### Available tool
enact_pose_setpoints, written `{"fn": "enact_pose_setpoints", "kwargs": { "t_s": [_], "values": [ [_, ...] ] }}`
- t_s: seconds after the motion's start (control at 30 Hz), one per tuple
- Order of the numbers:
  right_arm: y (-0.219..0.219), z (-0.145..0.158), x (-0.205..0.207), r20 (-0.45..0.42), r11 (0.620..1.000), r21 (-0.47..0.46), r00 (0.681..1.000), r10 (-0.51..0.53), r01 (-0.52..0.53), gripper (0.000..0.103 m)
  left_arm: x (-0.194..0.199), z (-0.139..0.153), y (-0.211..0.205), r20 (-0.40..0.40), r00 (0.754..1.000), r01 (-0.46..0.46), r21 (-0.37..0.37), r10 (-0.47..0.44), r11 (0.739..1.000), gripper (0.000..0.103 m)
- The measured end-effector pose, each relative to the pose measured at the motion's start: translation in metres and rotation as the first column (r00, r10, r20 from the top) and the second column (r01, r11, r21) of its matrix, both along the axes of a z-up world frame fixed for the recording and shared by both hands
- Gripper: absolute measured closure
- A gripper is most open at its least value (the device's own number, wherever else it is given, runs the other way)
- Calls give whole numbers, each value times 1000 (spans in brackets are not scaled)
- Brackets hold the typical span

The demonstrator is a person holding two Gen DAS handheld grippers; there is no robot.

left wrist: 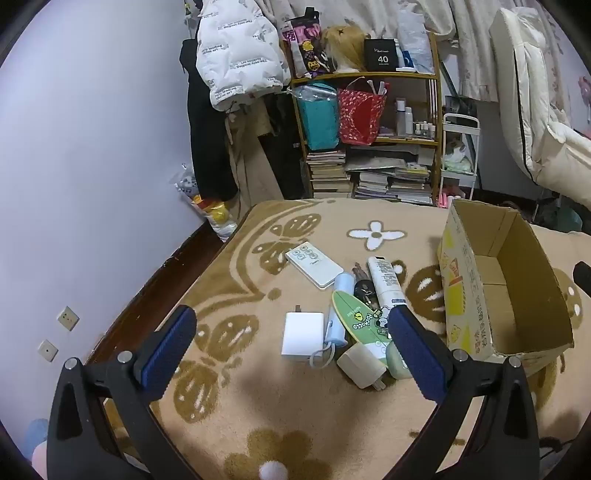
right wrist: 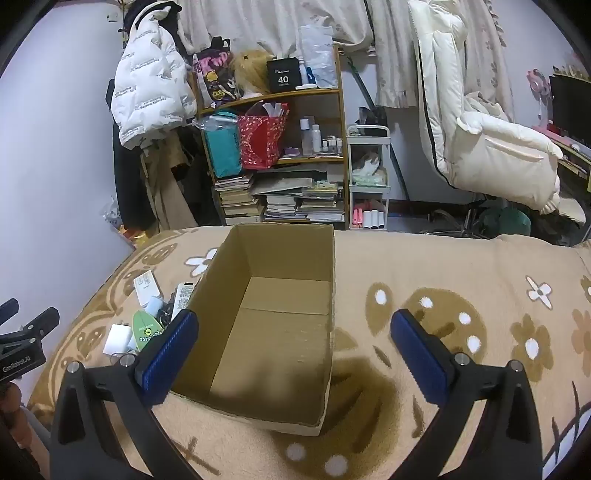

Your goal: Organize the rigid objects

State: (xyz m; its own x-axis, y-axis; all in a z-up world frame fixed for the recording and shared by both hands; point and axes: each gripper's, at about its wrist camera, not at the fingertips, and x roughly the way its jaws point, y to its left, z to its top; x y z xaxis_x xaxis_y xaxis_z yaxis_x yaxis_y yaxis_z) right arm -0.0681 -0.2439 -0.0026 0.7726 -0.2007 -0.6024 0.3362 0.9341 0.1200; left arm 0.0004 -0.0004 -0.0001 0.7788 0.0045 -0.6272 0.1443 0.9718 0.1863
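Home bedroom: bed under tan flower-patterned fleece blanket (right wrist: 443, 266); wooden bookshelf (right wrist: 273, 147) stacked with books and bags; white puffer jacket (right wrist: 147, 92) hanging; cream curtains (right wrist: 258, 22).

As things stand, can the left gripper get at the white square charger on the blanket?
Probably yes. The left gripper is open and the white square charger lies flat between its fingers, its left side free; only a blue tube touches its right.

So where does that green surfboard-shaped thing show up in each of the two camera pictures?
Left wrist view: the green surfboard-shaped thing lies centre-right in the pile, just left of the cardboard box.
Right wrist view: it sits far left, half hidden behind the blue finger pad.
Shared landmark: the cardboard box, right beside the pile in both views.
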Motion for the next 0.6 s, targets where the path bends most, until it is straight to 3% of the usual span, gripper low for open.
{"fn": "enact_pose_setpoints", "kwargs": {
  "t_s": [0.6],
  "values": [
    [1,-1,1,-1,1000,-3,1000,-2,2,0,-1,-2,0,5,1000,10,-16,-10,1000,0]
  ]
}}
